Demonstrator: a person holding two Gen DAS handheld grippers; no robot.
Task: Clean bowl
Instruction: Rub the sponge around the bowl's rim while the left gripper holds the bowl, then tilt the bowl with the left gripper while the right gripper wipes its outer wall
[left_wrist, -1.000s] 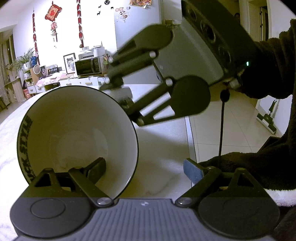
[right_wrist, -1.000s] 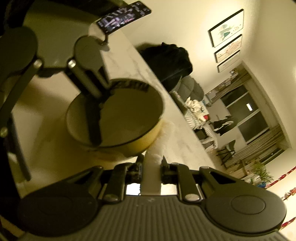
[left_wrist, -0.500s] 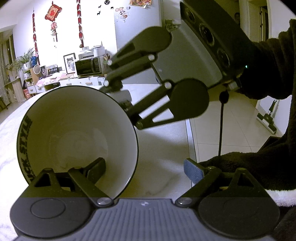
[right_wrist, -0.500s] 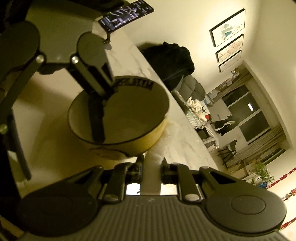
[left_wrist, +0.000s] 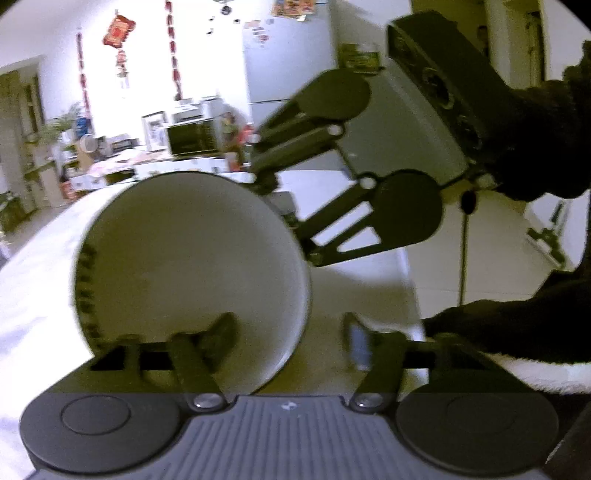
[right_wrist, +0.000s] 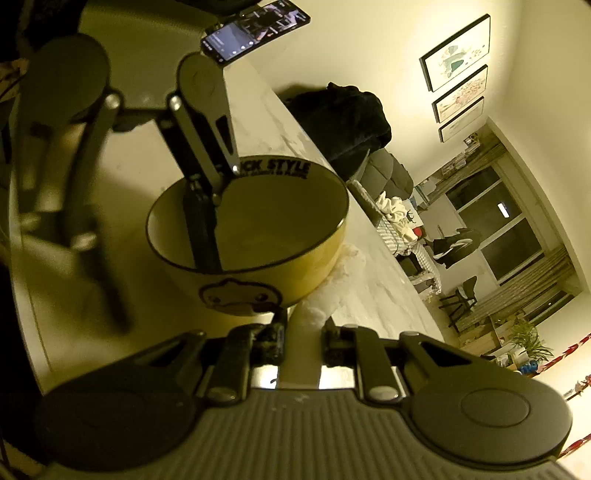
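Bowl: yellow bowl (right_wrist: 258, 236) with a duck face on its side and lettering inside the rim, tipped so its pale inside (left_wrist: 192, 266) faced the left wrist camera; whether its base touched the table (right_wrist: 369, 288) could not be told.
Left gripper (left_wrist: 291, 328): one finger (left_wrist: 218, 332) reached inside the bowl, the other (left_wrist: 356, 341) stood outside the wall, well apart from it; jaws spread wide and not pinching the rim, so the bowl looked hooked or steadied on the inner finger, though that contact was blurred.
Right gripper (right_wrist: 301, 332): jaws clenched on a white cloth (right_wrist: 325, 295), which bunched forward from them to the bowl's outer wall beside the duck face.
Deciding relation: bowl's opening lay up and away from the cloth; to wipe inside, the cloth would have needed to come over the rim on the side opposite the left finger.
Stage: inside showed no plain dirt, which fits wiping yet to come or already over.
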